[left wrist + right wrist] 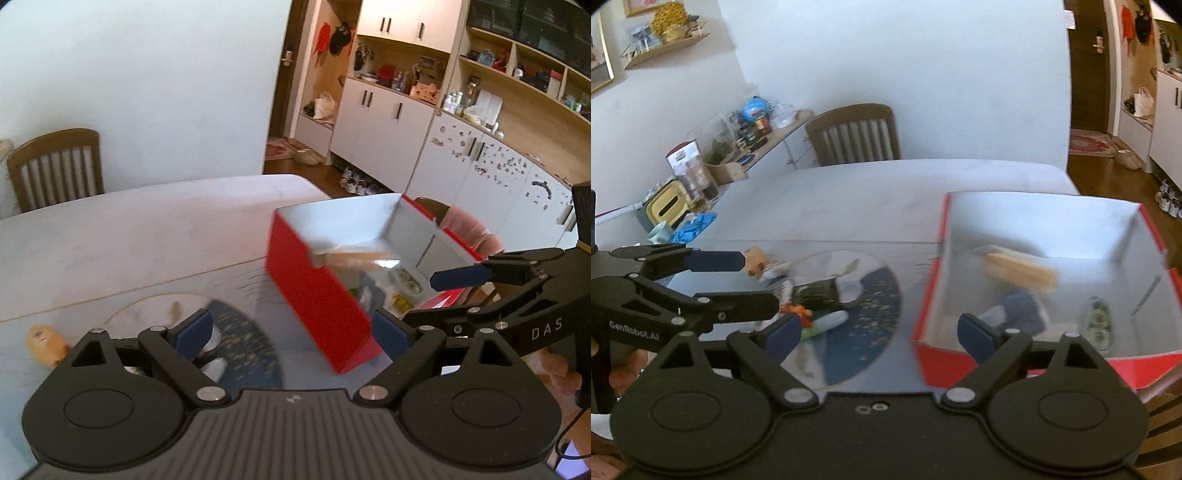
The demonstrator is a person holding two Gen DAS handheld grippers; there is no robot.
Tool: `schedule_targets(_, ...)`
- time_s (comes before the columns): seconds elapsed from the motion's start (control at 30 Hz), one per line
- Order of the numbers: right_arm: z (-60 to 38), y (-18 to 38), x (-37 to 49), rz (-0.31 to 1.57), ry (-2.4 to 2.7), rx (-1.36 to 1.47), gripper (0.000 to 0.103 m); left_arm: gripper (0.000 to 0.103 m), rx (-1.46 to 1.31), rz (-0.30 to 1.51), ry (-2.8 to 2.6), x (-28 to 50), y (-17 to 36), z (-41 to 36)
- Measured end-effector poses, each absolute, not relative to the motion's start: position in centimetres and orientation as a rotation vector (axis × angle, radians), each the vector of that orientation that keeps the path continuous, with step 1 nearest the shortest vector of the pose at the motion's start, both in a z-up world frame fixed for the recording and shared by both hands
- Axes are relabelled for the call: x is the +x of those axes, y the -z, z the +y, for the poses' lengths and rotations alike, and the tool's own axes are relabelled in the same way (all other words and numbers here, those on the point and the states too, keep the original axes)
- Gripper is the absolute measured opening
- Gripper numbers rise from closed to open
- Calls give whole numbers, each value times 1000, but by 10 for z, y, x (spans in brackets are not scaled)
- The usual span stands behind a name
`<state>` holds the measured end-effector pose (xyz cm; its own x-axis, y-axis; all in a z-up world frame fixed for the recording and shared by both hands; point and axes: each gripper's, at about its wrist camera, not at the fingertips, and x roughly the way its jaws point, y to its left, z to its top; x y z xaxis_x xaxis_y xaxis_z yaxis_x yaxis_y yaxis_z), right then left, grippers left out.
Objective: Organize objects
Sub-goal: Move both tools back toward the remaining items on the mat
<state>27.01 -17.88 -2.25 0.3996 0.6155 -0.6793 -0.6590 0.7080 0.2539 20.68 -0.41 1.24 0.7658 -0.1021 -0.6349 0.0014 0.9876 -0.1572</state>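
White wall, wooden chair, white cabinets.

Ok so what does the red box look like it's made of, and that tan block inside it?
The red box looks like cardboard: thin flat walls, sharp folded corners, matte red outside, plain pale grey inside. The tan block looks like unfinished wood, going by its pale tan colour and squared edges, though motion blur leaves that open.

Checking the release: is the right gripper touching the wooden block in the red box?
Apart. The left wrist view shows the right gripper open, its fingertip short of the wooden block, with red box interior visible between them.
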Motion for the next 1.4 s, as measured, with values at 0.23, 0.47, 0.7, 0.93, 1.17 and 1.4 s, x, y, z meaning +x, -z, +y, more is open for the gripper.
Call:
schedule_targets(0.23, -139, 27, 250, 849, -822, -54, 100, 93, -187, 713, 19, 171, -4, 40)
schedule_targets(0.47, -103, 39, 236, 879, -792, -69, 102, 93, -205, 737, -11, 145, 10, 87)
schedule_targets(0.7, -75, 59, 230, 923, -720, -75, 102, 103, -221, 744, -37, 131, 26, 128)
schedule_targets(0.93, -48, 76, 227, 943, -659, -127, 101, 103, -182, 770, -60, 137, 44, 163)
schedule_targets(1.17, -26, 86, 227, 916, -680, -245, 100, 103, -89, 789, -74, 156, 65, 191)
schedule_targets(1.4, -17, 100, 245, 958, -630, -283, 93, 103, -39, 799, -64, 186, 82, 215)
